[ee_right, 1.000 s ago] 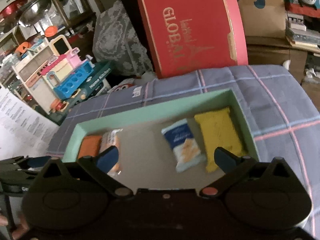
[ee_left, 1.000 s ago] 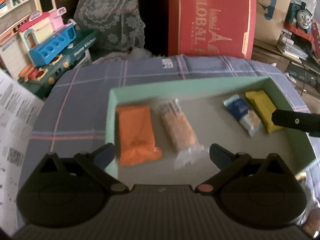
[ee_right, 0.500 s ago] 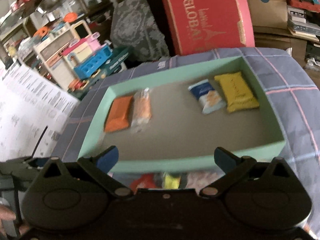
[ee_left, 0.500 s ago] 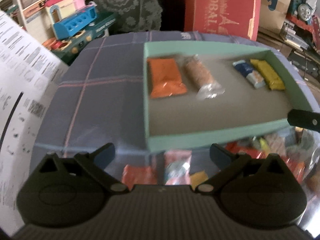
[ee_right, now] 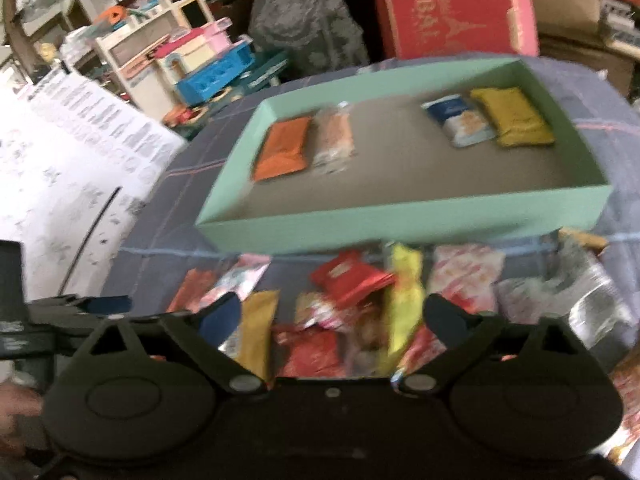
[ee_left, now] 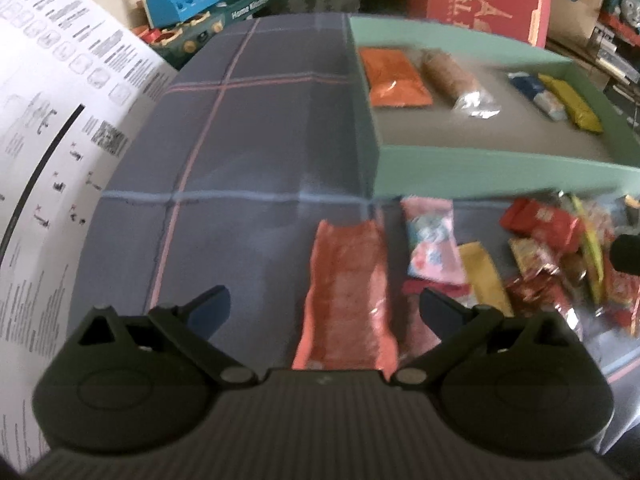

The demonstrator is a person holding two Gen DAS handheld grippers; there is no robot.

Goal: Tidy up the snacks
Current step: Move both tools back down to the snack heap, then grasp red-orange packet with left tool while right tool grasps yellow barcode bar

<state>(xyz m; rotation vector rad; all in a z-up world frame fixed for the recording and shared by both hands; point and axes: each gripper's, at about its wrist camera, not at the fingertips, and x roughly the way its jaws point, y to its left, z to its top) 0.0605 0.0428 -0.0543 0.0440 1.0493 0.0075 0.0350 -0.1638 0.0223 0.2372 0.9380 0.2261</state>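
Note:
A green tray (ee_left: 480,172) (ee_right: 400,220) sits on the plaid cloth and holds an orange packet (ee_left: 394,78) (ee_right: 284,148), a clear-wrapped brown snack (ee_left: 452,76) (ee_right: 334,138), a blue-white packet (ee_right: 458,120) and a yellow packet (ee_right: 514,120). A pile of loose snacks (ee_right: 360,300) lies in front of the tray. My left gripper (ee_left: 324,304) is open over a salmon-pink packet (ee_left: 346,288). My right gripper (ee_right: 334,314) is open above the pile, empty.
White printed paper (ee_left: 52,140) rises at the left edge of the table. A red box (ee_right: 452,4), toy kitchen sets (ee_right: 192,60) and other clutter stand behind the table. The plaid cloth (ee_left: 240,140) lies left of the tray.
Both grippers have pulled back from over the tray toward the table's near edge. The snack pile in front of the tray has come into view. Both stay open.

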